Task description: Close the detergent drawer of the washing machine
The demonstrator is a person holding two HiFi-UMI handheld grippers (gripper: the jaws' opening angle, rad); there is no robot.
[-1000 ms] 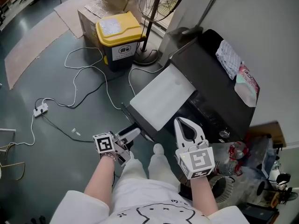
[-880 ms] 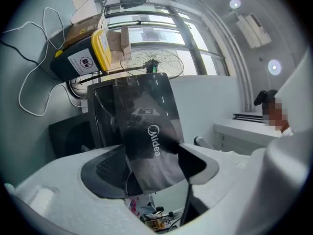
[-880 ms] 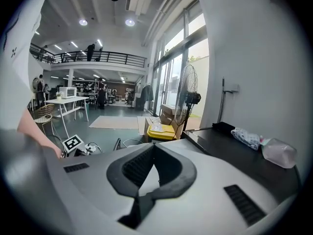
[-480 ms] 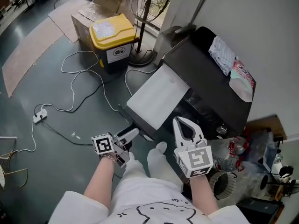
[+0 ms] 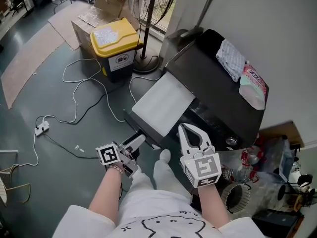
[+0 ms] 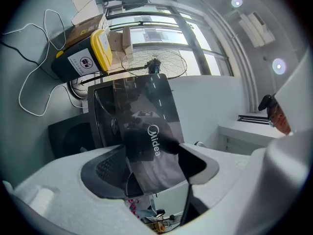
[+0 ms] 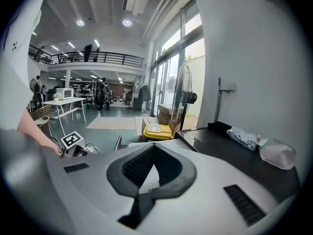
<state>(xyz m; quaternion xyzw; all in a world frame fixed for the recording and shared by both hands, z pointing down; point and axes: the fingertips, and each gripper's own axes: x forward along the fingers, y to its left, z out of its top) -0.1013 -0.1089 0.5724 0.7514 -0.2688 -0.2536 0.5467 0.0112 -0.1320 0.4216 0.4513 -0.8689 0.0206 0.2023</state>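
Fingers on the right gripper (image 5: 184, 128) are pressed together, empty, closest to the washing machine (image 5: 208, 78) just beyond; the left gripper (image 5: 140, 139) fingers are spread apart.

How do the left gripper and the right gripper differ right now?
The left gripper has its jaws apart; the right gripper has them together. In the head view, the left gripper shows over the floor, the right gripper over the front edge of the washing machine. Both hold nothing.

A cloth (image 5: 232, 58) and a bag (image 5: 253, 86) lie on the washer (image 5: 205, 76). A bin (image 5: 116, 41) stands left of the washer, a fan (image 5: 148, 4) between them. Cables (image 5: 79, 90) lie on the floor (image 5: 29, 103) further left.
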